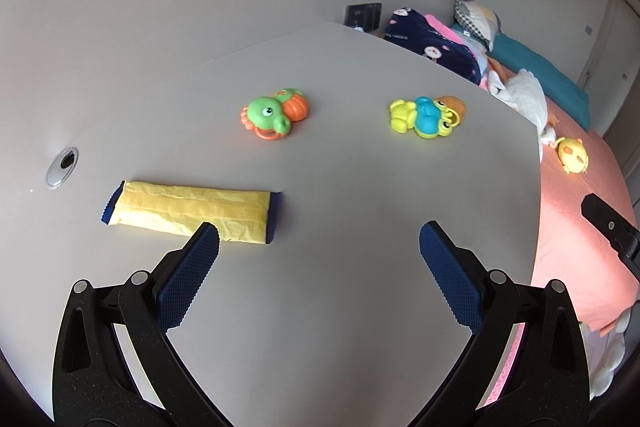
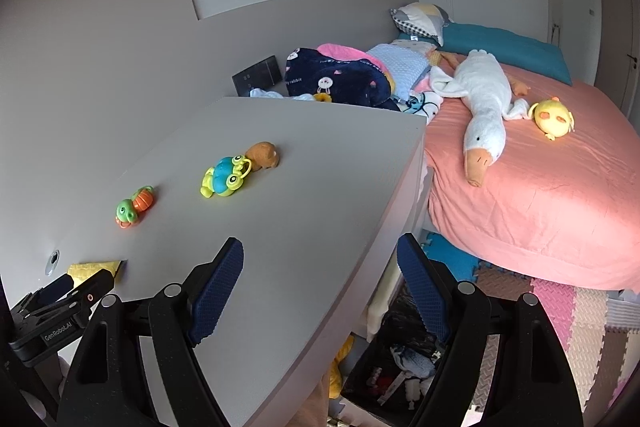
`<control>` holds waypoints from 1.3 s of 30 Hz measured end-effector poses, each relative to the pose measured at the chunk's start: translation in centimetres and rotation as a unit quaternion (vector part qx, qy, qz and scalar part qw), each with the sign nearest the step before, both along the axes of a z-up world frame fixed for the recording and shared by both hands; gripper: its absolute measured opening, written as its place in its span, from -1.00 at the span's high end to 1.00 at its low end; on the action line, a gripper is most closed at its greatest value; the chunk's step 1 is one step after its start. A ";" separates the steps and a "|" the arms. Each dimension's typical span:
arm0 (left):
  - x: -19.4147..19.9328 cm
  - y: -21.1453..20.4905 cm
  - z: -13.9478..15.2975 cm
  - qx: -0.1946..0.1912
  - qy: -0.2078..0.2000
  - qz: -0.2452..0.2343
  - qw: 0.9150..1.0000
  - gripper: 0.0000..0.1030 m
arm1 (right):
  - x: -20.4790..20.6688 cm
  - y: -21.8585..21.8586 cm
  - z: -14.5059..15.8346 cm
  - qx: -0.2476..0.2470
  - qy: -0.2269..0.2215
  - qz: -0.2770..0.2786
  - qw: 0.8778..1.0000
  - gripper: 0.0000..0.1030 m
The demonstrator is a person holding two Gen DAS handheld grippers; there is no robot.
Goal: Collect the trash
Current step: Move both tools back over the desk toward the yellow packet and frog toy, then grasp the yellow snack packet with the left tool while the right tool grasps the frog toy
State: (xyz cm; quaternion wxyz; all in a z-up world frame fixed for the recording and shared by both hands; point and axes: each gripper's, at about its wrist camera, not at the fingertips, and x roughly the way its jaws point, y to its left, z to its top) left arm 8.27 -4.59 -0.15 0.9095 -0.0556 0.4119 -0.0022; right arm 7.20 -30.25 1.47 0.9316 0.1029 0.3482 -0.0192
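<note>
grey desk (image 2: 320,195) against beige wall (image 2: 120,27); pink-sheeted bed (image 2: 540,195) beside; foam floor mats (image 2: 580,323).

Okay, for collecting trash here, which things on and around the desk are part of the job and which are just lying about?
Part of the job:
- yellow wrapper on the desk
- black trash bin on the floor beside the desk
- left gripper and right gripper, both open

Just lying about:
- green toy
- blue and yellow toy
- plush goose
- yellow plush chick
</note>
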 end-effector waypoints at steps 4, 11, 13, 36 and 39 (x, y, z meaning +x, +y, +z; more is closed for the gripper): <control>0.9 2.5 -0.8 -0.026 0.023 0.063 0.997 -0.87 | 0.8 1.0 -0.3 -0.003 0.003 0.010 1.000 -0.54; 2.3 6.8 -2.2 -0.080 0.052 0.158 0.983 -0.87 | 1.9 2.3 -0.7 -0.014 0.007 0.020 1.000 -0.54; 2.6 7.9 -2.6 -0.093 0.059 0.179 0.978 -0.87 | 2.2 2.7 -0.7 -0.017 0.007 0.024 1.000 -0.54; 6.5 10.7 -3.6 -0.100 0.034 0.103 0.989 0.66 | 7.2 6.8 -2.0 -0.019 0.024 0.053 0.998 -0.54; 6.7 10.9 -3.5 -0.100 0.029 0.089 0.991 0.70 | 8.4 7.2 -2.3 -0.004 0.030 0.053 0.998 -0.54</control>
